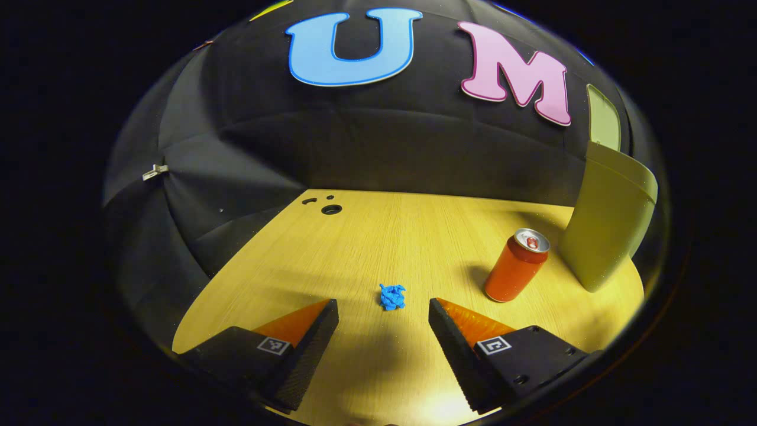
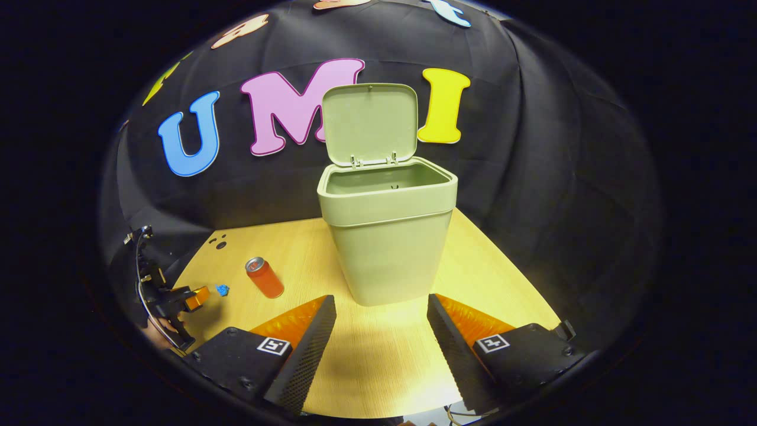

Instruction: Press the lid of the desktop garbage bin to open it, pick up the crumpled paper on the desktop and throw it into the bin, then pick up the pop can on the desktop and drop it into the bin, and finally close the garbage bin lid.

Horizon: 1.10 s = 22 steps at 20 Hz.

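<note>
A green bin stands on the wooden desk with its lid raised upright; its side shows at the right of the left gripper view. My right gripper is open just in front of the bin, holding nothing. A small blue crumpled paper lies on the desk, a little ahead of the gap of my open left gripper. An orange pop can stands upright to the right of the paper, near the bin. In the right gripper view, the left gripper sits far left beside the paper and can.
The wooden desk has round cable holes at its far left corner. Black cloth wall closes the back and sides. A hand holds the left gripper at the desk's left edge.
</note>
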Each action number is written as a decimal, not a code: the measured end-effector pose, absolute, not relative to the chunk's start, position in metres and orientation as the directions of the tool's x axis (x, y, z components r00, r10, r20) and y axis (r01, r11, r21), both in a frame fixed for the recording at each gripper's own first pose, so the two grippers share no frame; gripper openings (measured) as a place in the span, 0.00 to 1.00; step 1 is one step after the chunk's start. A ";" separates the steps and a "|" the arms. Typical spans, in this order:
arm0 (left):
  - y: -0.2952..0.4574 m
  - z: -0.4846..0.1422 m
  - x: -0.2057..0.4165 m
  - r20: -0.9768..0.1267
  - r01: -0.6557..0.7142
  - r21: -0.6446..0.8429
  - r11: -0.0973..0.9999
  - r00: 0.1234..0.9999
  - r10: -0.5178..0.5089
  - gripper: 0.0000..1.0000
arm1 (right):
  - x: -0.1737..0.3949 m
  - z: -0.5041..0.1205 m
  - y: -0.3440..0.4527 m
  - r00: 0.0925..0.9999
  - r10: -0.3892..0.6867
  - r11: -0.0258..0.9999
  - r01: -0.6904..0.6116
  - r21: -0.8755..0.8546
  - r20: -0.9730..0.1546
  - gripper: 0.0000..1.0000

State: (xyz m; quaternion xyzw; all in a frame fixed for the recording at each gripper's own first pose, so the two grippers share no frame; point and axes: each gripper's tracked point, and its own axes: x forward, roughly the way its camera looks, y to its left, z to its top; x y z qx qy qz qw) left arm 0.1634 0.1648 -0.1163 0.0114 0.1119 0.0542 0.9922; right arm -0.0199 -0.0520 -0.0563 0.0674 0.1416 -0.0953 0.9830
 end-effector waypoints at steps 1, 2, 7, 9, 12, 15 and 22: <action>0.167 -0.118 0.172 -0.228 -0.106 0.044 0.993 0.967 0.113 0.99 | -0.021 -0.059 -0.052 0.938 -0.171 0.973 0.209 0.101 -0.301 0.98; 0.167 -0.123 0.181 -0.237 -0.101 0.049 0.994 0.965 0.110 0.99 | -0.024 -0.062 -0.051 0.934 -0.173 0.972 0.213 0.098 -0.311 0.98; 0.165 -0.149 0.212 -0.302 -0.079 0.057 0.995 0.949 0.093 0.99 | -0.036 -0.076 -0.055 0.911 -0.199 0.963 0.250 0.102 -0.361 0.98; 0.166 -0.157 0.224 -0.318 -0.078 0.068 0.995 0.943 0.096 0.99 | -0.041 -0.080 -0.059 0.902 -0.214 0.958 0.270 0.100 -0.376 0.98; 0.165 -0.166 0.234 -0.332 -0.072 0.072 0.995 0.939 0.092 0.99 | -0.045 -0.087 -0.058 0.891 -0.218 0.953 0.283 0.111 -0.398 0.98; 0.162 -0.167 0.241 -0.332 -0.068 0.076 0.995 0.939 0.090 0.98 | -0.046 -0.093 -0.055 0.883 -0.213 0.951 0.286 0.120 -0.418 0.98; 0.159 -0.168 0.245 -0.328 -0.060 0.070 0.996 0.941 0.080 0.82 | -0.043 -0.109 -0.036 0.884 -0.152 0.951 0.253 0.179 -0.443 0.98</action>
